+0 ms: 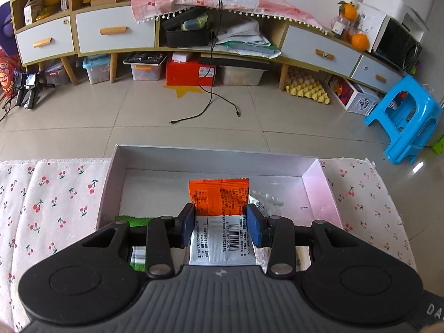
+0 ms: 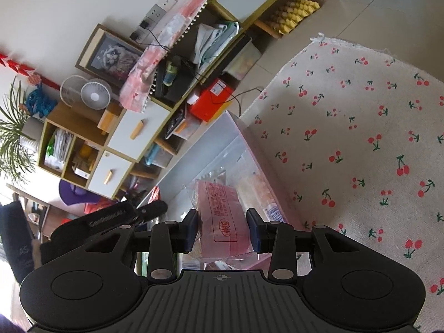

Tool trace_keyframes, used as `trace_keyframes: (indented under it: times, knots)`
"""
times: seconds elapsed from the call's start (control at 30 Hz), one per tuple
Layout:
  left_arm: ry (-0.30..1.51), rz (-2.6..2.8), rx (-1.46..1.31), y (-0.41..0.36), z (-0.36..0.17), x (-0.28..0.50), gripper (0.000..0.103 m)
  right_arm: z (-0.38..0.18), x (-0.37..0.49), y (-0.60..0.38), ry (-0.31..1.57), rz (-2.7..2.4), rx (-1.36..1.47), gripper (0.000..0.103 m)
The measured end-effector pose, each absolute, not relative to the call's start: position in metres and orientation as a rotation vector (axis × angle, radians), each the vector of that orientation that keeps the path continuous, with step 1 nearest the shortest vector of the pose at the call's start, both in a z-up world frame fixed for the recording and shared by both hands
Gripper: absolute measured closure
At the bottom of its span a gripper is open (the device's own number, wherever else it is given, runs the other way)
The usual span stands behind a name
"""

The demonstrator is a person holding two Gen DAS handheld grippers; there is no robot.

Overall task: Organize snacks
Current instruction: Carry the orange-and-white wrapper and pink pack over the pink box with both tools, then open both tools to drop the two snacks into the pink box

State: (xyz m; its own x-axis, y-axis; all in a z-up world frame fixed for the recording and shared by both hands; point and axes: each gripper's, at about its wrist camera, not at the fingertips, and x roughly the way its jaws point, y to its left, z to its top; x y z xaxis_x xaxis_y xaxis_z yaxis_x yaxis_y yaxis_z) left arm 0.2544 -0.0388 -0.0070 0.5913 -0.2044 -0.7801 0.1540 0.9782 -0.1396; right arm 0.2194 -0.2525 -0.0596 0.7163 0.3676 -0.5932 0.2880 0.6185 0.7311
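In the left wrist view my left gripper (image 1: 220,223) is shut on an orange and white snack packet (image 1: 219,197), held over the open pale box (image 1: 316,186) on the cherry-print cloth (image 1: 50,194). A green packet (image 1: 133,220) and a clear wrapper (image 1: 266,199) lie in the box below. In the right wrist view my right gripper (image 2: 223,229) is shut on a pink snack packet in clear wrap (image 2: 222,211), above the box (image 2: 211,152). Other wrapped snacks (image 2: 252,191) lie in the box beside it. The left gripper's black body (image 2: 116,216) shows at the left.
The box sits at the cloth's far edge (image 1: 55,161), tiled floor beyond. A long cabinet (image 1: 116,30) with drawers lines the wall, storage bins (image 1: 144,68) beneath it. A black cable (image 1: 211,102) trails on the floor. A blue stool (image 1: 402,119) stands at the right.
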Motion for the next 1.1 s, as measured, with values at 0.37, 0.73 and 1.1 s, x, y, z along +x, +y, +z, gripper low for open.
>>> trace_keyframes:
  times: [0.37,0.73,1.1]
  knots:
    - [0.895,-0.229,-0.022,-0.047,-0.003,0.254,0.050,-0.056,0.219,-0.256,0.805,0.078,0.952,0.043]
    - [0.879,-0.232,-0.013,-0.047,0.012,0.234,0.036,-0.037,0.209,-0.262,0.789,0.104,0.922,0.032]
    - [0.872,-0.251,-0.027,-0.034,0.027,0.189,0.029,-0.014,0.179,-0.257,0.809,0.146,0.819,0.027]
